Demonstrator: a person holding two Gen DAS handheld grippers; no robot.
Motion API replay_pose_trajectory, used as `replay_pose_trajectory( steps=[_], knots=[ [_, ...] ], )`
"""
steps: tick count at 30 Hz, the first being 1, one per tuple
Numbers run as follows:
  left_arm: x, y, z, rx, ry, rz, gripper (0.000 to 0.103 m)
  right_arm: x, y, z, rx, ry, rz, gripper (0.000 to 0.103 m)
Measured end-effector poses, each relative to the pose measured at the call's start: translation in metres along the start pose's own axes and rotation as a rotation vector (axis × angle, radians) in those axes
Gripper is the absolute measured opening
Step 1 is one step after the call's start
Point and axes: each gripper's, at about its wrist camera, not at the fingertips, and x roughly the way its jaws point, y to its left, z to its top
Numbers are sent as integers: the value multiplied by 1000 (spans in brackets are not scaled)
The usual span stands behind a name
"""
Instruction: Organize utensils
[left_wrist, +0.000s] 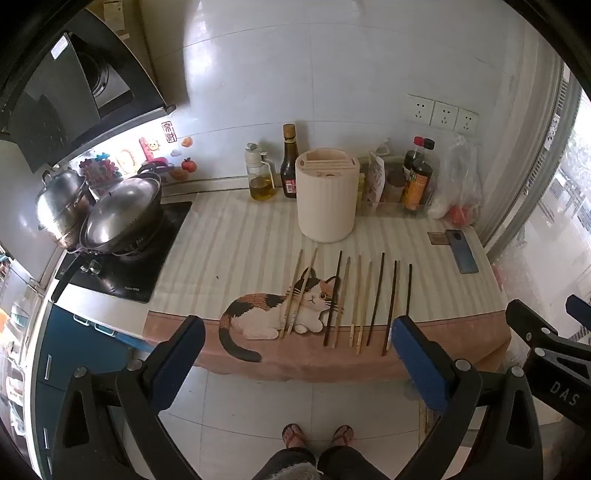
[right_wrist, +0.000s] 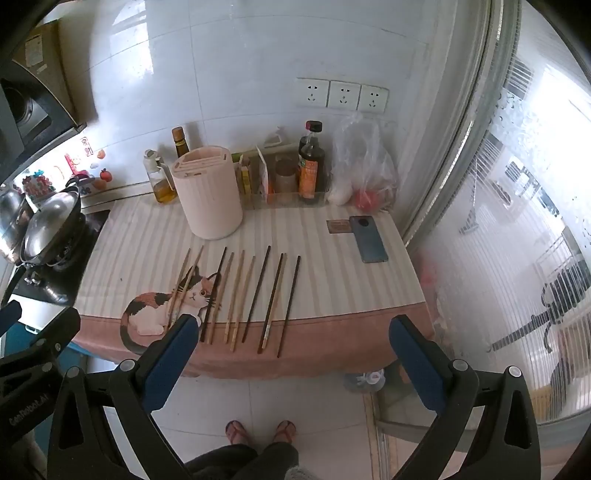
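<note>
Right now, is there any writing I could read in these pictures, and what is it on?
"DAS": on the right tongs' black frame, cut off by the picture's edge.
"GenRobot.AI": on the left tongs' black frame.
Red seal-style characters: sticker on the wall tile, too small to read.
Bottle labels, hob lettering, hood sticker: blurred, unreadable.

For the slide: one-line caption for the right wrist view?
Open right gripper hovers before a row of chopsticks on a cat-print cloth, beige utensil holder behind.
</note>
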Motion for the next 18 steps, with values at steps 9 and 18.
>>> replay_pose_trajectory(
  steps=[9, 18],
  knots=[
    [6, -3, 1, -7, -3, -1, 103, 0, 3, 5, -1, -10, -1, 103],
    [0, 7, 5, -27, -18, -3, 103, -1, 7, 8, -3, -21, -3, 103]
  ],
)
